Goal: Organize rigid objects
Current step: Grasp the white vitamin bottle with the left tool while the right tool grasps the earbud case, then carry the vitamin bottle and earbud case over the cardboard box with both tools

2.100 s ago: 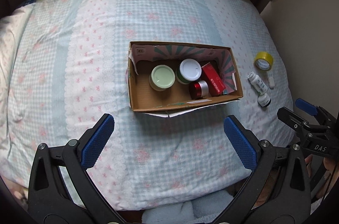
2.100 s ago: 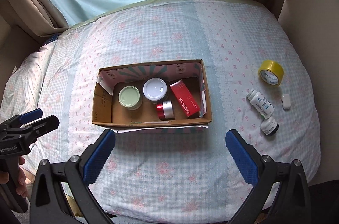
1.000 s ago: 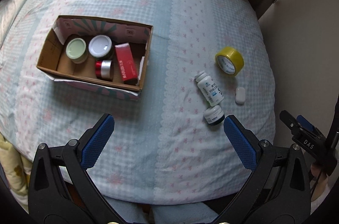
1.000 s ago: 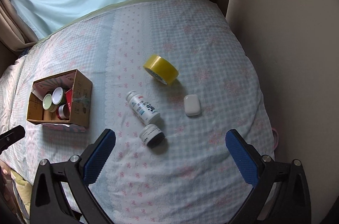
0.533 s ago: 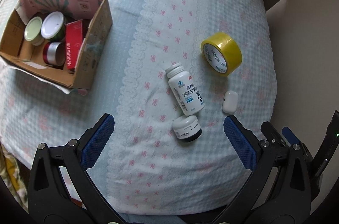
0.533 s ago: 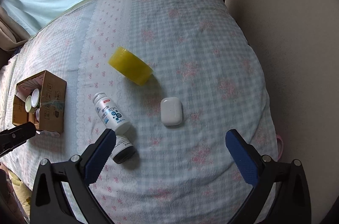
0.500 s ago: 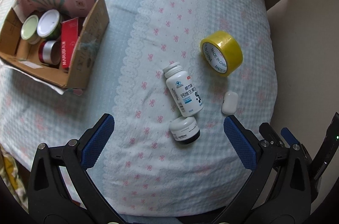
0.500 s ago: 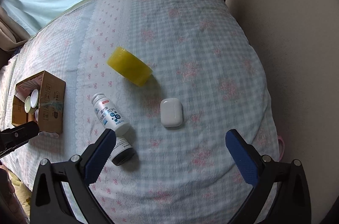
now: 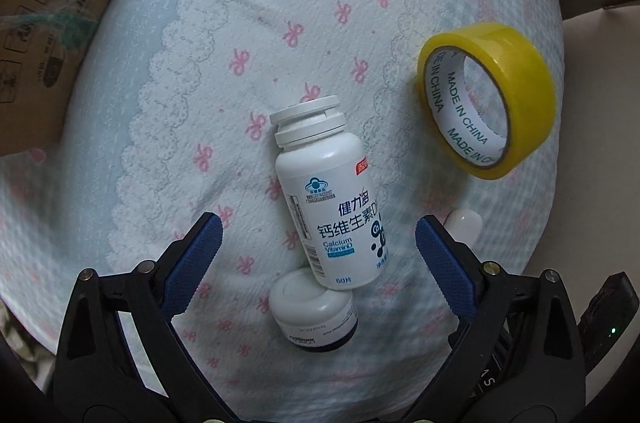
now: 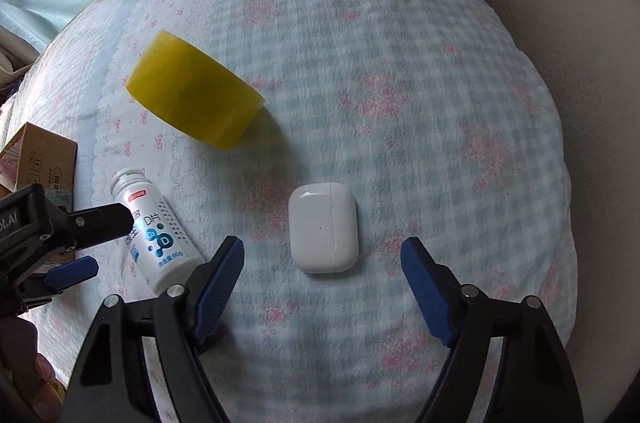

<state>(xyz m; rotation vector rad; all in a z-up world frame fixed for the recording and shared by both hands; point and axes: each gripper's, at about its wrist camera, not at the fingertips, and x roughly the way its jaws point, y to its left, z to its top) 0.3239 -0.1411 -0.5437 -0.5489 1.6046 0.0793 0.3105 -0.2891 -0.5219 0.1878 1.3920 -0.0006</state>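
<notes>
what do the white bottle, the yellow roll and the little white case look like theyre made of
White bottle: most likely opaque plastic with a smooth, slightly glossy finish, ridged cap and printed label.
Yellow roll: translucent yellow adhesive tape wound on what looks like a card core printed "MADE IN CHINA".
Little white case: probably hard glossy plastic, with rounded corners and a thin lid seam.

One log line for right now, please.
left gripper: open over vitamin bottle | right gripper: open over earbud case | both on bedspread
</notes>
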